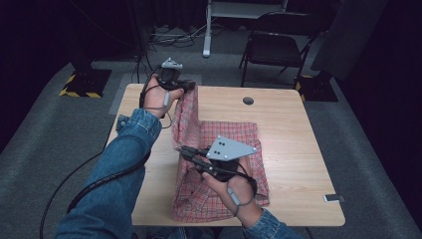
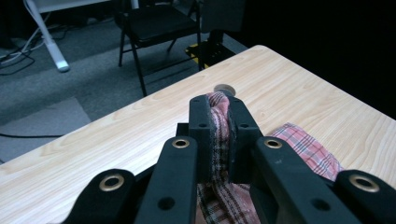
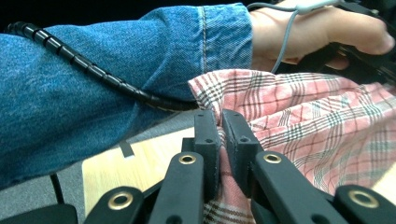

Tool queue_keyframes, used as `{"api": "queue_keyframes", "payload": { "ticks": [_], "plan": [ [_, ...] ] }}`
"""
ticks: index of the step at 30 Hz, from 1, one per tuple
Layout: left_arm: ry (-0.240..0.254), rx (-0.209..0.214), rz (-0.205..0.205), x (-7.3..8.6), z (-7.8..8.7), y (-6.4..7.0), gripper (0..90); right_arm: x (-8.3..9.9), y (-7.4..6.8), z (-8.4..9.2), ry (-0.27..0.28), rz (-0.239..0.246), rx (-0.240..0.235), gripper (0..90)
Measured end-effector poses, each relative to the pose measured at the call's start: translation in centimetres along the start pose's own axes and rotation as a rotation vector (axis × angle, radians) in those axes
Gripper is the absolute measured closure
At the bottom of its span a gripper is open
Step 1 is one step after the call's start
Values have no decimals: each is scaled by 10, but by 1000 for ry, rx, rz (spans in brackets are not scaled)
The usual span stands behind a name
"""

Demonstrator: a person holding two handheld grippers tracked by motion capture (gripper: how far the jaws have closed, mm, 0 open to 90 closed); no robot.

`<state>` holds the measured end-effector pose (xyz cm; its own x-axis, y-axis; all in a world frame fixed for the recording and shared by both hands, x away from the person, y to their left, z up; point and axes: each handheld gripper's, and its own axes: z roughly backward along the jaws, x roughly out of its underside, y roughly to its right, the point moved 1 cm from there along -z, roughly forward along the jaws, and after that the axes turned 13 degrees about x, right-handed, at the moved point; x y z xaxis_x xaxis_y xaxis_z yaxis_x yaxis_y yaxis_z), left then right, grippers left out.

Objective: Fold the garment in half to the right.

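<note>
Folding is judged to be under way: a red plaid shirt (image 1: 219,164) is spread over the worktop's (image 1: 293,149) near-left part, one edge lifted. Cloth is pinched in the shut jaws of the left gripper (image 1: 191,85) and right gripper (image 1: 185,150). Next, the raised edge should be carried across and laid flat.

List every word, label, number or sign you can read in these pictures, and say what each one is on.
No text can be read.
The plaid shirt, both grippers and the table carry no legible writing.
The small tag near the table's corner is too small to read.
</note>
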<state>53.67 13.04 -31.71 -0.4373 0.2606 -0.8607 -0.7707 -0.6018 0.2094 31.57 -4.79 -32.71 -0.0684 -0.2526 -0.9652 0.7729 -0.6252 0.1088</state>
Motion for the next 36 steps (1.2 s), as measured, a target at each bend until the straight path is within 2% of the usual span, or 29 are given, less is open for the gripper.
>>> {"api": "queue_keyframes", "payload": {
  "ticks": [7, 12, 22, 28, 36],
  "plan": [
    [-26, 11, -8, -1, -29, 10, 827, 20, 21, 24, -14, -34, 49, 854],
    [-39, 30, -11, -1, -48, 19, 828, 32, 31, 36, -19, -60, 71, 854],
    [-53, 43, -18, -4, -68, 29, 827, 49, 49, 57, -18, -105, 106, 854],
    [-65, 64, -29, -4, -80, 36, 826, 61, 56, 67, -26, -125, 127, 854],
    [-86, 100, -26, 0, -104, 44, 827, 74, 60, 80, -52, -129, 156, 854]
  ]
}}
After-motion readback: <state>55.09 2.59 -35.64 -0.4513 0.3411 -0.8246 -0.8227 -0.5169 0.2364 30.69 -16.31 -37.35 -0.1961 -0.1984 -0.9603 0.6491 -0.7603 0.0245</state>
